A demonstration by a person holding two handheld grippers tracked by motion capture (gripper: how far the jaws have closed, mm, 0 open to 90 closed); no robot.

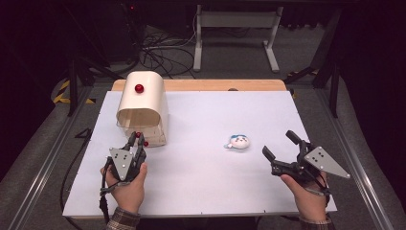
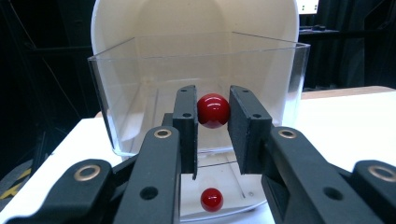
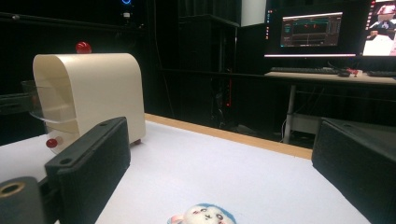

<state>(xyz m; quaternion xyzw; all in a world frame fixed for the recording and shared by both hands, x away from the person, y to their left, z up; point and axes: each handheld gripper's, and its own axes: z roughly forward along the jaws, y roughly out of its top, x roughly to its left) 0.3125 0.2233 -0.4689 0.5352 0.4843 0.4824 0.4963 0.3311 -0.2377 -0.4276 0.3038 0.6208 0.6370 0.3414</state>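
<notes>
Left gripper [image 1: 139, 139] is at the front of the cream cabinet [image 1: 143, 98], jaws clenched on the upper red knob [image 2: 213, 110]. Left gripper view: pads sit either side of the knob, left pad touching it, right pad touching or a hair off, can't tell which. The knob belongs to the clear drawer [image 2: 112, 116], which stands pulled partway out of the cabinet shell toward the gripper. A second red knob [image 2: 211, 199] sits directly below the jaws, on the lower clear front. A third red knob [image 1: 139, 88] is on top of the cabinet, beyond the gripper.

Right gripper [image 1: 277, 146] is released, jaws wide apart, nothing between them. It hovers low over the white surface [image 1: 201, 182], well apart from the cabinet, pointing toward it. The small plush toy [image 1: 238, 142] lies on the surface just ahead of the right gripper, on its cabinet side; in the right gripper view it sits low between the jaws [image 3: 201, 215], not touched by either.

Each gripper is held by a hand coming in from the near edge.
</notes>
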